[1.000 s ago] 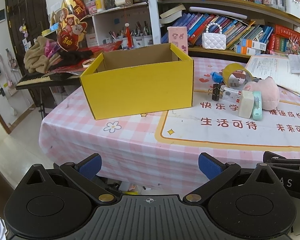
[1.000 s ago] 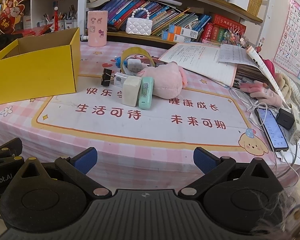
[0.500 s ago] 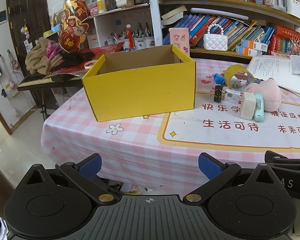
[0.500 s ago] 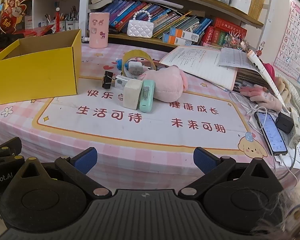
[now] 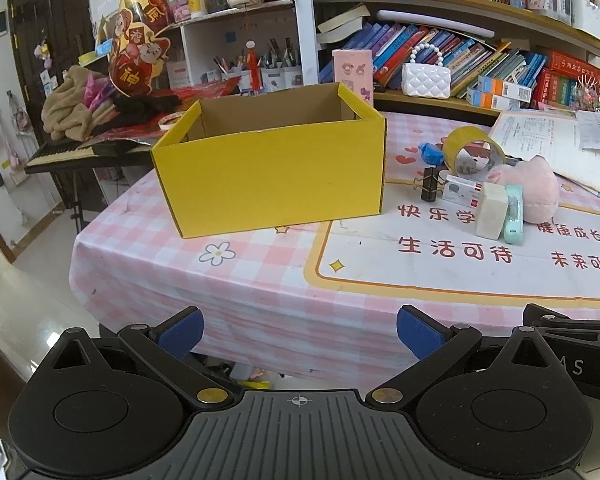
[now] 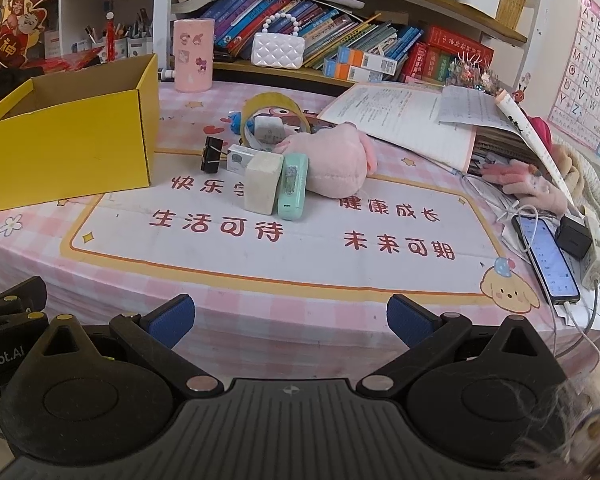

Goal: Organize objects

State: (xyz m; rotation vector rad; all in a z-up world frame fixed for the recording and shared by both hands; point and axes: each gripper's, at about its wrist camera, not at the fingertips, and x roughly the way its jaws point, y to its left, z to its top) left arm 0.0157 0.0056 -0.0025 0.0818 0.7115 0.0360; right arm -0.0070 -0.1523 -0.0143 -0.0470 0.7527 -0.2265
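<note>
Where bookshelves rise, pink checked tablecloth spreads.

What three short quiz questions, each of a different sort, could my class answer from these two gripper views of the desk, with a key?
1. True or false: the yellow cardboard box is closed with a lid.
2. Multiple choice: what lies directly beside the beige block, on the side away from the box? A) the black binder clip B) the mint-green device C) the smartphone
3. Fill in: the left gripper and right gripper both hold ____.

Key: 1 false, its top is open. 2 B. 3 nothing; both stand open short of the table's edge.
</note>
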